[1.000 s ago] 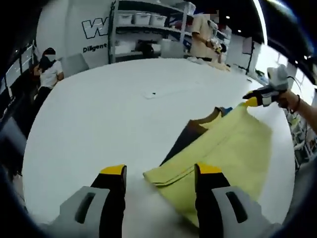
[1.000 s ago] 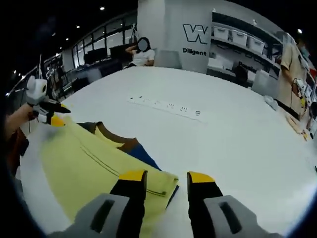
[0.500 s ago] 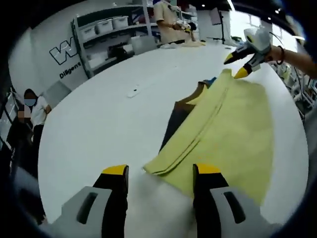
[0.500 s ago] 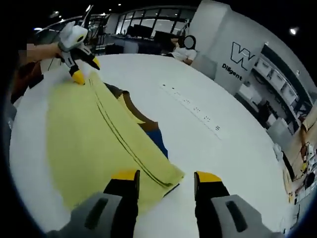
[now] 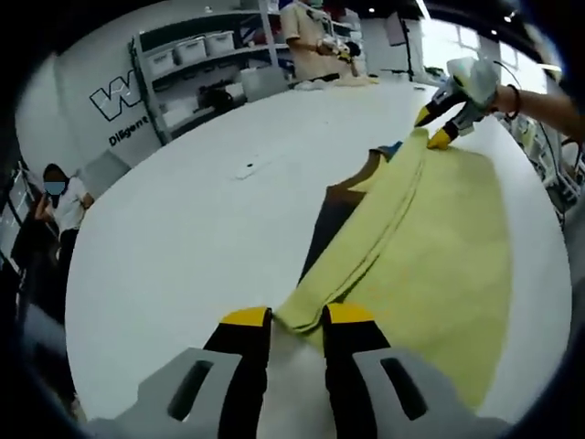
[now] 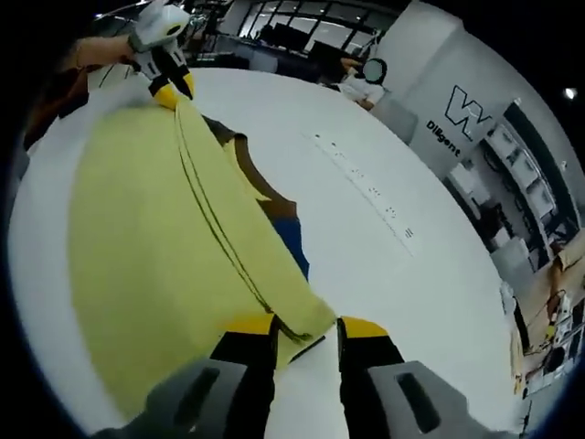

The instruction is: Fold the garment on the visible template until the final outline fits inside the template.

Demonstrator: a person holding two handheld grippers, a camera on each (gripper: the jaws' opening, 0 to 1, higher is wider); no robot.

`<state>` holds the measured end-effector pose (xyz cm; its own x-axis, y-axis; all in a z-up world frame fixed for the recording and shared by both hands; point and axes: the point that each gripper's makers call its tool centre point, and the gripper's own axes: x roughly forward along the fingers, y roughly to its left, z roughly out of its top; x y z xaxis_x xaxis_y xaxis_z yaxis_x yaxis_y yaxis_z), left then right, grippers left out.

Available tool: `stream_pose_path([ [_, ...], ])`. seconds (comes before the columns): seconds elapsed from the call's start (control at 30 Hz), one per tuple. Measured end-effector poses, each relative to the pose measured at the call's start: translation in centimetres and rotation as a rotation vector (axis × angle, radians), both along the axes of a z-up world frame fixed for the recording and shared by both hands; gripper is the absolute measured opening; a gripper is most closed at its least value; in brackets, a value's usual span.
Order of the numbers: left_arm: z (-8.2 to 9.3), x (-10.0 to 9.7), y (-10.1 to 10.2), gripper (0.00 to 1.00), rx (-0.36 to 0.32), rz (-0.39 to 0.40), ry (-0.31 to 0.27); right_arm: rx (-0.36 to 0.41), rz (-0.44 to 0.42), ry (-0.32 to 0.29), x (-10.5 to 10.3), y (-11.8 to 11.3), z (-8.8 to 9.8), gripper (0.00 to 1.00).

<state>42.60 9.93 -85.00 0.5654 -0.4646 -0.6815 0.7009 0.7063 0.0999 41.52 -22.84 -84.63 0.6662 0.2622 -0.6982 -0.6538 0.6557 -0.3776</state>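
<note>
A: Garment [image 5: 430, 247] first — yellow, spread flat on the white table [image 5: 201, 219], held at two corners of its folded edge.

B: Left gripper [image 5: 297, 320]?

A: Left gripper view: yellow-tipped jaws drawn close, pinching the near corner of the garment between them. Cloth bunches right at the tips.

B: Right gripper [image 6: 306, 327]?

A: Right gripper view: jaws narrowed on the other corner, yellow cloth caught between the tips. The same gripper appears far off in the left gripper view [image 5: 439, 123], tips on the far corner, with the person's hand [image 5: 507, 96] behind it.

B: And the left one from the other side?

A: Top left of the right gripper view [image 6: 169, 87], tips at the cloth's corner.

B: Anything under the garment?

A: A darker piece sticks out along the folded edge, brown [image 5: 334, 215] with a bit of blue [image 6: 291, 240]. Can't tell if that's the template or more clothing.

B: Around the table?

A: A white power strip [image 6: 366, 187] lies on the table well apart from the cloth. Seated person [image 5: 59, 197] past the table edge, shelves with bins [image 5: 196, 55] behind, another person [image 5: 315, 37] standing at the far end.
</note>
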Motion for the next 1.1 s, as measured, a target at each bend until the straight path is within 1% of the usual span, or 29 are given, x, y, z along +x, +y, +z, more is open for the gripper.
stream_pose_path([
  [0.03, 0.1, 0.2, 0.0, 0.15, -0.011, -0.003, -0.004, 0.045, -0.032, -0.005, 0.3, 0.0, 0.3, 0.13],
  [0.1, 0.2, 0.4, 0.0, 0.13, -0.03, 0.023, -0.001, 0.104, -0.075, -0.008, 0.8, -0.1, 0.6, 0.1],
  [0.17, 0.2, 0.6, -0.1, 0.11, -0.042, 0.032, -0.001, 0.124, -0.091, -0.009, 1.1, -0.2, 0.5, 0.1],
  [0.2, 0.3, 0.9, -0.2, 0.11, -0.075, 0.071, 0.01, 0.134, -0.11, 0.001, 1.3, -0.5, 0.3, 0.1],
  [0.23, 0.3, 1.1, -0.3, 0.1, -0.099, 0.094, 0.017, 0.141, -0.121, -0.003, 1.5, -0.6, 0.3, 0.08],
  [0.3, 0.4, 1.5, -0.4, 0.08, -0.162, 0.151, 0.041, 0.198, -0.164, 0.005, 1.9, -0.6, 0.2, 0.06],
  [0.33, 0.3, 1.8, -0.4, 0.07, -0.202, 0.199, 0.064, 0.244, -0.199, 0.011, 2.2, -0.6, 0.0, 0.05],
  [0.4, 0.2, 2.3, -0.3, 0.07, -0.232, 0.236, 0.076, 0.298, -0.25, 0.031, 2.4, -0.7, -0.3, 0.06],
  [0.43, 0.0, 2.4, -0.2, 0.06, -0.24, 0.258, 0.086, 0.323, -0.292, 0.041, 2.6, -1.1, -0.5, 0.06],
  [0.5, -0.2, 2.7, -0.2, 0.05, -0.251, 0.28, 0.091, 0.338, -0.329, 0.045, 3.0, -1.5, -0.7, 0.05],
  [0.57, -0.6, 2.8, -0.1, 0.04, -0.265, 0.318, 0.119, 0.345, -0.371, 0.065, 3.0, -1.9, -1.2, 0.07],
  [0.6, -0.9, 2.9, 0.0, 0.04, -0.259, 0.332, 0.116, 0.347, -0.384, 0.066, 3.0, -2.0, -1.3, 0.08],
  [0.63, -1.0, 2.9, 0.1, 0.03, -0.246, 0.333, 0.113, 0.354, -0.396, 0.069, 3.0, -2.1, -1.4, 0.09],
  [0.67, -0.9, 3.0, 0.0, 0.03, -0.244, 0.32, 0.098, 0.363, -0.414, 0.076, 3.0, -2.2, -1.5, 0.09],
  [0.73, -0.9, 3.0, 0.0, 0.03, -0.239, 0.323, 0.098, 0.387, -0.436, 0.087, 2.9, -2.2, -1.8, 0.08],
  [0.77, -1.0, 3.1, 0.1, 0.03, -0.241, 0.328, 0.099, 0.404, -0.442, 0.065, 3.1, -2.2, -1.6, 0.08],
  [0.8, -1.0, 3.2, 0.1, 0.03, -0.243, 0.331, 0.1, 0.403, -0.46, 0.081, 2.8, -2.3, -1.8, 0.07],
  [0.83, -1.0, 3.2, 0.2, 0.03, -0.242, 0.334, 0.098, 0.404, -0.456, 0.074, 3.0, -2.3, -1.7, 0.06],
  [1.0, -0.9, 3.2, 0.4, 0.05, -0.225, 0.339, 0.09, 0.404, -0.482, 0.082, 3.0, -2.4, -1.6, 0.06],
  [1.1, -0.4, 3.2, 0.4, 0.06, -0.234, 0.34, 0.087, 0.424, -0.505, 0.087, 2.9, -2.3, -1.6, 0.06],
])
